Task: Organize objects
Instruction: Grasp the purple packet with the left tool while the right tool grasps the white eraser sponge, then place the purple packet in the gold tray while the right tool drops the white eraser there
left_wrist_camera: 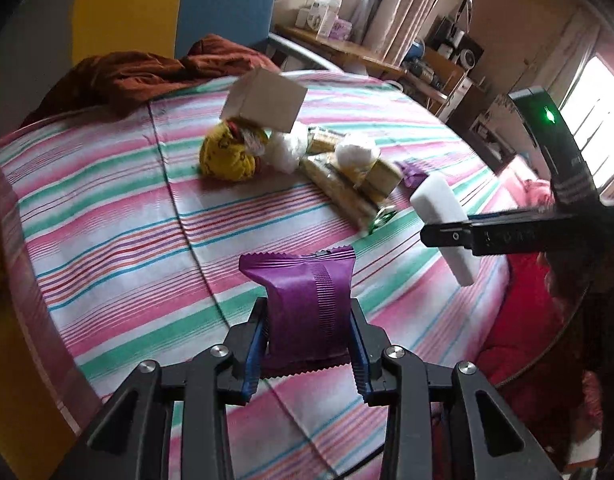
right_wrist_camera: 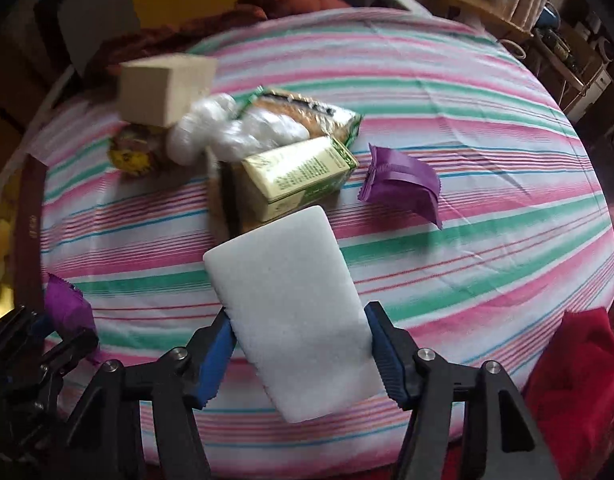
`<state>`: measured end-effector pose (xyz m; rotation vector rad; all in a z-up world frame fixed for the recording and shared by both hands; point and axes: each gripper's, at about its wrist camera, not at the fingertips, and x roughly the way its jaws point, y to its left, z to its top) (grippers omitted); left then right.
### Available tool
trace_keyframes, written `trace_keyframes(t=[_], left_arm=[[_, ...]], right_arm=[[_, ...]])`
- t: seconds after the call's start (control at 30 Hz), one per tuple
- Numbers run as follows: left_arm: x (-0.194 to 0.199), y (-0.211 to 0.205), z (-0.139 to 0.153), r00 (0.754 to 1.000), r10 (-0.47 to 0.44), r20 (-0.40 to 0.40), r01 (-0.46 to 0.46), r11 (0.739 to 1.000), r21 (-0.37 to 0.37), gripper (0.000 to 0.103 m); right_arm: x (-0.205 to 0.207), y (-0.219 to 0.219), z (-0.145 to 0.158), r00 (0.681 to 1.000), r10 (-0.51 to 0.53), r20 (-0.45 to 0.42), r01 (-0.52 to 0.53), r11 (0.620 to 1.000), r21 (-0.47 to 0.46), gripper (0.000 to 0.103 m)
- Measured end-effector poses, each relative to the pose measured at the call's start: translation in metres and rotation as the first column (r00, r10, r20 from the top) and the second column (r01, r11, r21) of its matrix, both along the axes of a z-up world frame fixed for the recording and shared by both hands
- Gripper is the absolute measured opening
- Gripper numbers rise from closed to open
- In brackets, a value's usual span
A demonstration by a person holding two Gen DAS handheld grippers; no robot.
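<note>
Between the blue-padded fingers of the left gripper (left_wrist_camera: 310, 354) stood a purple snack packet (left_wrist_camera: 305, 304), upright and pinched at both sides, its crimped top edge rising clear of the fingertips; the jaws were drawn nearly together on it, above the striped bedsheet (left_wrist_camera: 119, 248). Off to that gripper's right and a little farther out, the right gripper (right_wrist_camera: 301, 354) held a white foam block (right_wrist_camera: 295, 312), the pads pressing on its long edges with the jaws about half apart, and the slab stuck out well past the fingertips, tilted over the sheet. From the right wrist view the left gripper with its purple packet showed low at the left edge.

Just beyond the foam block lay a yellow-green carton (right_wrist_camera: 297, 178) on its side, and to the right of it, apart from the heap, a second purple packet (right_wrist_camera: 403, 180) rested loose on the sheet. Behind the carton sat flat biscuit packs (right_wrist_camera: 307, 114) with white crumpled plastic (right_wrist_camera: 235, 132) lying over them. At the heap's left a plain cardboard box (right_wrist_camera: 163, 88) leaned, tilted, on a yellow patterned bundle (right_wrist_camera: 133, 156). Farther still a rust-brown blanket (left_wrist_camera: 139, 76) was bunched at the bed's far edge, before a yellow and blue headboard (left_wrist_camera: 227, 4)
</note>
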<state>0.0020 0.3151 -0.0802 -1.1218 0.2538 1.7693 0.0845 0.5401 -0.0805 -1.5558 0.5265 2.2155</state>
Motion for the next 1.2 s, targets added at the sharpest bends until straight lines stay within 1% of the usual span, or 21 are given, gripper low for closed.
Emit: trace_keyframes(t=[0.1,0.17,0.2,0.3,0.4,0.47,0.5,0.53,0.57,0.67,0.73,0.8,0.83,0.9,0.97,1.0,1.03,1.07,1.1,1.13,1.2], left_arm=[[-0.001,-0.019,0.013,0.999,0.029,-0.013,-0.029,0.999,0.021,0.037],[-0.007,-0.039,0.025,0.998,0.068,-0.013,-0.067,0.997,0.047,0.037],[-0.009,-0.046,0.027,0.997,0.081,-0.012,-0.08,0.995,0.056,0.037],[-0.021,-0.081,0.043,0.987,0.158,-0.035,-0.154,0.984,0.091,0.037],[-0.039,-0.121,0.055,0.966,0.252,-0.056,-0.244,0.963,0.112,0.037],[-0.052,-0.15,0.059,0.942,0.326,-0.077,-0.316,0.942,0.116,0.037],[-0.062,-0.171,0.06,0.923,0.375,-0.084,-0.365,0.924,0.114,0.037],[-0.068,-0.184,0.06,0.91,0.405,-0.086,-0.395,0.911,0.114,0.037],[-0.076,-0.202,0.059,0.89,0.448,-0.09,-0.438,0.892,0.111,0.037],[-0.094,-0.242,0.053,0.841,0.532,-0.101,-0.525,0.847,0.086,0.037],[-0.103,-0.261,0.049,0.817,0.565,-0.111,-0.561,0.825,0.068,0.037],[-0.111,-0.278,0.042,0.797,0.593,-0.114,-0.593,0.804,0.04,0.038],[-0.117,-0.288,0.038,0.782,0.613,-0.113,-0.614,0.789,0.029,0.038],[-0.121,-0.299,0.033,0.768,0.629,-0.12,-0.633,0.774,0.013,0.039],[-0.125,-0.308,0.027,0.751,0.65,-0.114,-0.655,0.755,-0.011,0.041],[-0.126,-0.315,0.023,0.742,0.662,-0.104,-0.667,0.745,-0.016,0.046],[-0.126,-0.319,0.022,0.733,0.672,-0.104,-0.677,0.736,-0.015,0.054],[-0.125,-0.32,0.022,0.723,0.681,-0.111,-0.687,0.727,-0.015,0.061],[-0.123,-0.324,0.022,0.711,0.692,-0.121,-0.699,0.715,-0.014,0.069],[-0.121,-0.328,0.022,0.7,0.703,-0.125,-0.709,0.705,-0.01,0.072],[-0.119,-0.335,0.022,0.683,0.72,-0.122,-0.726,0.688,-0.005,0.073]], right_arm=[[0.009,-0.016,0.02,0.993,0.013,-0.12,-0.018,0.999,-0.035,0.064],[0.002,-0.034,0.032,0.982,0.041,-0.183,-0.05,0.998,-0.045,0.064],[-0.012,-0.039,0.036,0.977,0.057,-0.205,-0.069,0.996,-0.052,0.064],[-0.038,-0.079,0.053,0.952,0.132,-0.276,-0.153,0.987,-0.056,0.064],[-0.062,-0.118,0.065,0.916,0.22,-0.336,-0.254,0.965,-0.061,0.064],[-0.08,-0.148,0.066,0.889,0.281,-0.363,-0.322,0.945,-0.057,0.064],[-0.088,-0.161,0.067,0.878,0.305,-0.37,-0.349,0.935,-0.059,0.064],[-0.094,-0.175,0.067,0.871,0.32,-0.374,-0.368,0.928,-0.062,0.064],[-0.1,-0.189,0.07,0.861,0.341,-0.377,-0.392,0.918,-0.065,0.064],[-0.124,-0.226,0.066,0.832,0.407,-0.376,-0.463,0.884,-0.067,0.064],[-0.138,-0.249,0.06,0.819,0.441,-0.367,-0.496,0.865,-0.069,0.064],[-0.147,-0.267,0.053,0.815,0.461,-0.351,-0.517,0.852,-0.08,0.064],[-0.15,-0.274,0.05,0.813,0.47,-0.344,-0.524,0.848,-0.08,0.064],[-0.158,-0.288,0.043,0.811,0.484,-0.328,-0.539,0.837,-0.098,0.064],[-0.165,-0.295,0.035,0.819,0.492,-0.293,-0.54,0.835,-0.108,0.066],[-0.169,-0.302,0.029,0.812,0.513,-0.277,-0.562,0.816,-0.135,0.066],[-0.173,-0.305,0.024,0.806,0.525,-0.273,-0.577,0.8,-0.164,0.068],[-0.176,-0.31,0.019,0.808,0.527,-0.262,-0.578,0.796,-0.178,0.069],[-0.178,-0.314,0.013,0.819,0.522,-0.24,-0.566,0.805,-0.179,0.071],[-0.179,-0.316,0.009,0.827,0.515,-0.223,-0.554,0.814,-0.175,0.073],[-0.18,-0.316,0.0,0.841,0.501,-0.205,-0.535,0.827,-0.175,0.074]])
